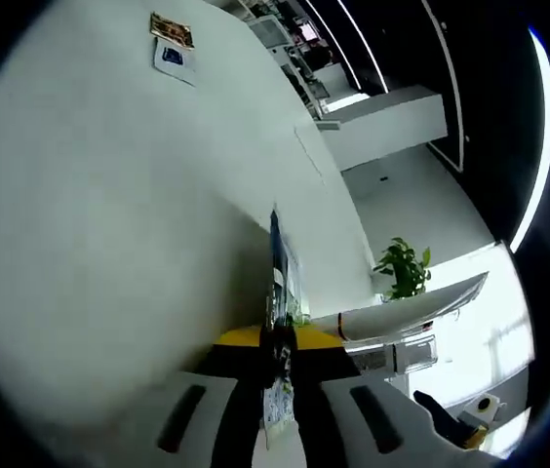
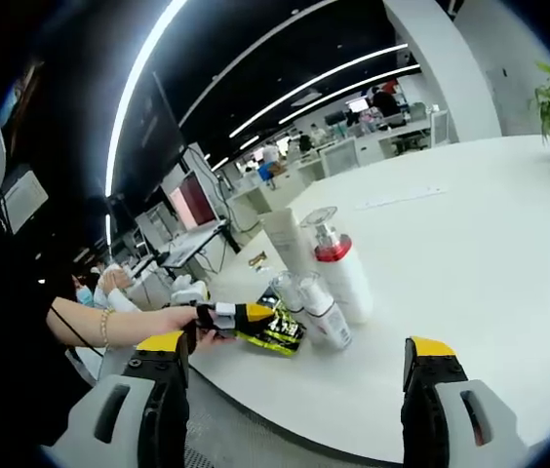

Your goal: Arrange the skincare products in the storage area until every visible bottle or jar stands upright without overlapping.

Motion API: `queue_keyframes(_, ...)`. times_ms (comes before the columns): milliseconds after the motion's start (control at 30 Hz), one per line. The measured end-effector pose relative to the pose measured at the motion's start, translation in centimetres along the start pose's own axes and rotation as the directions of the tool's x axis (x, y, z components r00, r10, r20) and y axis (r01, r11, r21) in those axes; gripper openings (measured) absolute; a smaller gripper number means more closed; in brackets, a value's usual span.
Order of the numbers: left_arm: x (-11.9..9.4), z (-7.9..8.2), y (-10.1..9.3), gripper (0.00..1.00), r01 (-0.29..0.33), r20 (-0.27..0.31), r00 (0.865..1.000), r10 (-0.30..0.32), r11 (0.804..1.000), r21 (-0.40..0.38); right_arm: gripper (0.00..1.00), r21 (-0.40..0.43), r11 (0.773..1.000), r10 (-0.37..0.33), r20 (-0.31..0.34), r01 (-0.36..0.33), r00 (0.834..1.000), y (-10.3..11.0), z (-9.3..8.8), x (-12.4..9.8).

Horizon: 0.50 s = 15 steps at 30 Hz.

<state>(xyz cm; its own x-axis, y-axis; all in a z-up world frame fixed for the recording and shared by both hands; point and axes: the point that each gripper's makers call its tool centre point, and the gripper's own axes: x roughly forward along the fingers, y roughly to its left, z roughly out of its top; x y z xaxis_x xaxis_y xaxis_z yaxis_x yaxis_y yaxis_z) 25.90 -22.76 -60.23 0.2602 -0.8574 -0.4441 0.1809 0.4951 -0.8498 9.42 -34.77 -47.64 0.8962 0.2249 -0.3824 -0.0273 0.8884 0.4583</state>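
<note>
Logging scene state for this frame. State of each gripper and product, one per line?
left gripper: shut on a thin flat packet, seen edge-on
flat packet: held off the table
right gripper: open, holding nothing
red-collared pump bottle: upright on the table
two clear-capped bottles: standing, touching each other
white tube: upright behind them
yellow-and-black sachet: lying flat, a hand touching it

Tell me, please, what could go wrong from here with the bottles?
1. The packet gripped in the left tongs lies right beside the small bottles; a careless swing could topple them.
2. The bottles stand bunched near the table edge, so a knocked one might roll off.
3. The right tongs are wide open; reaching in could nudge the tall bottle.
</note>
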Motion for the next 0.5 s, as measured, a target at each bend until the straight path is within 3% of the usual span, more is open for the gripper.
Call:
queue_keyframes(200, 0.3, 0.5, 0.4, 0.09, -0.027, -0.015, 0.999, 0.029, 0.994, 0.107, 0.95, 0.003, 1.000, 0.003, -0.002, -0.003, 1.000, 0.0, 0.0, 0.0)
queue_keyframes(500, 0.4, 1.4, 1.2, 0.16, -0.068, -0.014, 0.997, 0.074, 0.968, 0.240, 0.94, -0.001, 1.000, 0.005, -0.008, -0.005, 1.000, 0.5, -0.2, 0.1)
